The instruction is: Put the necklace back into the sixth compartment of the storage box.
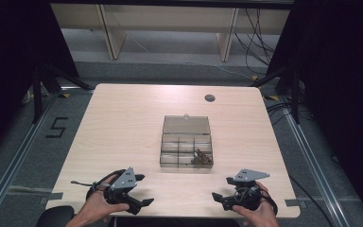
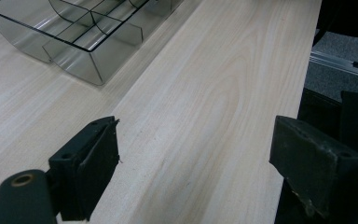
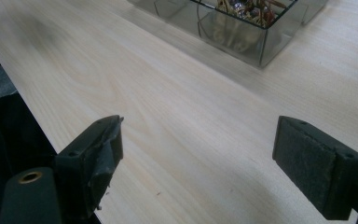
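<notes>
A clear smoky plastic organiser box (image 1: 186, 147) lies at the table's middle, its lid (image 1: 186, 125) flat open behind it. Its near right compartment holds a tangle of small brown and gold items (image 1: 201, 157), which also appear in the right gripper view (image 3: 245, 10). My left gripper (image 1: 142, 189) rests near the front left edge, open, nothing between its fingers; the box corner (image 2: 81, 44) lies ahead of it. Near the front right edge my right gripper (image 1: 222, 187) is open and empty too.
The light wooden table (image 1: 123, 123) has a round grey cable grommet (image 1: 210, 98) at the back right. Dark floor with metal rails surrounds the table. A wooden shelf frame (image 1: 170, 28) and cables stand behind it.
</notes>
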A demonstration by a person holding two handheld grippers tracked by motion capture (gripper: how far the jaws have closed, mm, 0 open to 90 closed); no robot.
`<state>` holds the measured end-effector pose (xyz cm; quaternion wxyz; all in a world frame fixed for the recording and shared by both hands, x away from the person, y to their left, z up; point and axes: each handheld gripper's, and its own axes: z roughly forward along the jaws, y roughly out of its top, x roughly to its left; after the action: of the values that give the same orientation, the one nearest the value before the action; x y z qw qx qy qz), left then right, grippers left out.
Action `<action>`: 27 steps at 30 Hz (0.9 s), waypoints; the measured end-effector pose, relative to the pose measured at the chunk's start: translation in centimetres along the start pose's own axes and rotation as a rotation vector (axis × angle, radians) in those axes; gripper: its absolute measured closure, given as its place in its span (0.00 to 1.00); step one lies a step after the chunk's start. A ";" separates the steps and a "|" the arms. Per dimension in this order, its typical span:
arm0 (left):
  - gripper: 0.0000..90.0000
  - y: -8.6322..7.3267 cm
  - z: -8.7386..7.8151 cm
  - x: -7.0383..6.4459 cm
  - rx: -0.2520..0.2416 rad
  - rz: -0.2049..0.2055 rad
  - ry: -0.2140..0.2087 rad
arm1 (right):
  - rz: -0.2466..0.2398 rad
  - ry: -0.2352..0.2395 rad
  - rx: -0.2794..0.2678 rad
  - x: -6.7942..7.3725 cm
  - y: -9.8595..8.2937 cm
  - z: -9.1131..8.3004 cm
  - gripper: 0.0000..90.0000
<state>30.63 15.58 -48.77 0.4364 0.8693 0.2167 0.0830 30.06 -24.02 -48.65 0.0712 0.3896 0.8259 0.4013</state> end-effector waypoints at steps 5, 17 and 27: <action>0.17 -0.1 0.1 0.0 0.012 0.003 0.007 | 0.020 -0.018 0.002 0.1 -0.4 0.0 0.19; 0.17 0.0 0.1 0.1 0.009 -0.004 -0.001 | -0.006 -0.009 0.001 0.2 -0.8 0.2 0.19; 0.17 0.0 0.1 0.1 0.010 0.013 0.001 | 0.000 -0.010 0.009 0.4 -1.2 0.2 0.19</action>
<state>30.73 15.54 -48.80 0.4313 0.8728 0.2118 0.0852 29.17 -24.10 -49.58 0.0734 0.3921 0.8273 0.3956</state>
